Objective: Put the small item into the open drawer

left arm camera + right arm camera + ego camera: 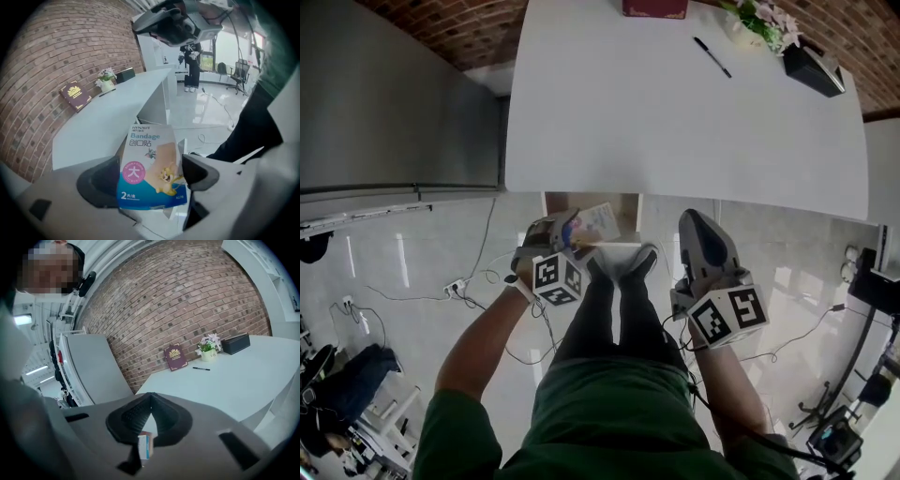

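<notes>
A flat bandage packet (151,168), blue and white with cartoon print, stands upright between the pads of my left gripper (150,177), which is shut on it. In the head view the left gripper (572,232) holds the packet (595,223) just in front of the white table's (675,122) near edge. There a drawer (581,200) stands open under the tabletop. My right gripper (697,230) hovers to the right of the drawer. Its jaws (150,401) meet at the tips with nothing between them.
On the table's far side lie a maroon book (654,7), a black pen (712,56), a flower pot (757,22) and a black box (813,67). A grey cabinet (394,94) stands at the left. Cables (478,291) trail across the glossy floor.
</notes>
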